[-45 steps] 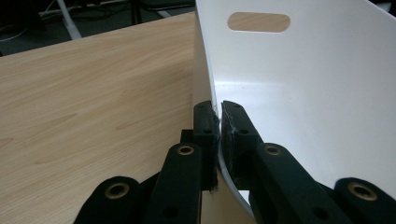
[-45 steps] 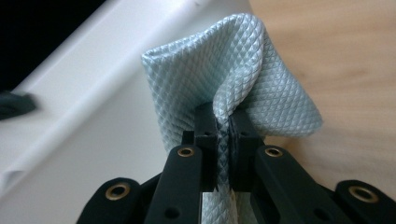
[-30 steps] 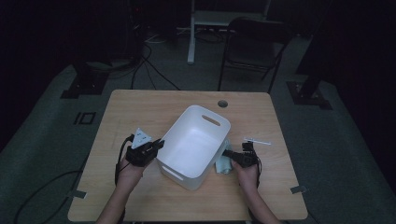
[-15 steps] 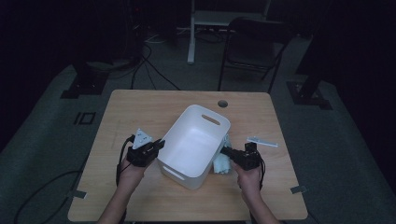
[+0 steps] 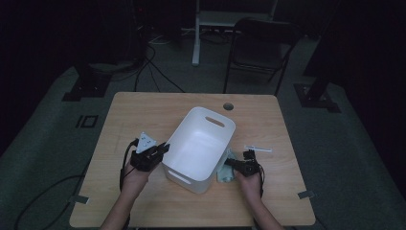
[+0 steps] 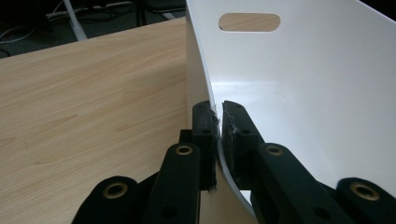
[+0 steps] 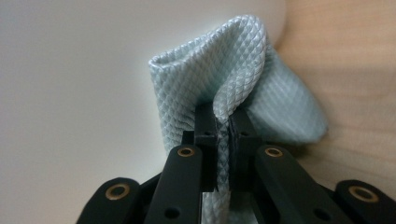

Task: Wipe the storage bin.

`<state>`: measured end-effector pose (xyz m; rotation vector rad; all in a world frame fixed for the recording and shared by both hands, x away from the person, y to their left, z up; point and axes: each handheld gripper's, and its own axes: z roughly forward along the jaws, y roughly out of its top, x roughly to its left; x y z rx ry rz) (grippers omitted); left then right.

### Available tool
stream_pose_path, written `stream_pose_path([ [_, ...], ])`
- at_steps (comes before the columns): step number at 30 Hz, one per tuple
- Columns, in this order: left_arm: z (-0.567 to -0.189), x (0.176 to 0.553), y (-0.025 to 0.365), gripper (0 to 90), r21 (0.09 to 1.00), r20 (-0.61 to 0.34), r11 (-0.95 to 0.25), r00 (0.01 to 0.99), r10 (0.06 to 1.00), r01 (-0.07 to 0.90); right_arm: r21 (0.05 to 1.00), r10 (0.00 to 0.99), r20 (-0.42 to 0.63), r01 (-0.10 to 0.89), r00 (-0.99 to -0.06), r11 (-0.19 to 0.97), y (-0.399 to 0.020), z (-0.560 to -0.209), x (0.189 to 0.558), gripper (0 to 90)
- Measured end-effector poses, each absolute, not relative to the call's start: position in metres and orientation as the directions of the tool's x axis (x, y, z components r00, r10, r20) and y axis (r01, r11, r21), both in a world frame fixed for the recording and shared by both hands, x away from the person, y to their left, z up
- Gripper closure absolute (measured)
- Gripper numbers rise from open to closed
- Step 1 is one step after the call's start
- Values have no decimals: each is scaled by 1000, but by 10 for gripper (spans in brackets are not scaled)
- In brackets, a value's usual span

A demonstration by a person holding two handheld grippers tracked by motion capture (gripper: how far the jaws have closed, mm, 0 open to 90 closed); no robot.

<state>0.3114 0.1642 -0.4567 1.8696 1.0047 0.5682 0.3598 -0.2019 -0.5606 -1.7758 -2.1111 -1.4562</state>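
Note:
A white plastic bin (image 5: 201,148) with handle slots stands in the middle of the wooden table (image 5: 143,115). My left gripper (image 5: 163,148) is shut on the bin's left wall; in the left gripper view its jaws (image 6: 217,116) pinch the thin white rim (image 6: 201,70) between them. A pale blue-green waffle-weave cloth (image 5: 225,172) lies against the bin's right outer wall. My right gripper (image 5: 232,164) is shut on a fold of that cloth (image 7: 233,70), which bunches up above the jaws next to the white wall (image 7: 70,93).
A small white stick-like object (image 5: 257,149) lies on the table right of the bin. A round cable hole (image 5: 228,106) sits near the far edge. Beyond the table stand a dark chair (image 5: 261,48) and a white stand (image 5: 196,33).
My right gripper has shifted slightly left and nearer the bin's right wall with the cloth. The left gripper and the bin have kept still.

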Motion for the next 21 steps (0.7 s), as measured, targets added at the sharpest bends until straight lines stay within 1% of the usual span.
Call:
stream_pose_path([
  [3,-457,311,163,842,875,-17,-257,556,831,410,615,765,541,785,-350,-76,-201,-555,358,846],
  [7,-457,310,162,844,875,-9,-258,546,837,409,632,721,573,770,-389,-88,-201,-538,346,845],
  [10,-457,310,161,845,876,-8,-255,540,842,410,662,682,585,744,-440,-89,-200,-519,332,845],
  [12,-457,310,160,846,876,-7,-258,545,838,407,699,642,592,707,-487,-107,-199,-502,318,845],
  [15,-457,310,160,846,876,-8,-260,552,834,406,737,628,572,667,-528,-110,-194,-484,307,845],
  [17,-457,310,161,845,876,-19,-254,556,831,410,751,635,553,653,-540,-99,-194,-483,306,845],
  [19,-457,310,160,845,876,-14,-259,560,829,406,747,634,558,657,-535,-103,-194,-488,308,845],
  [21,-457,310,159,844,876,-14,-260,561,828,405,751,662,532,655,-528,-81,-193,-494,309,845],
])
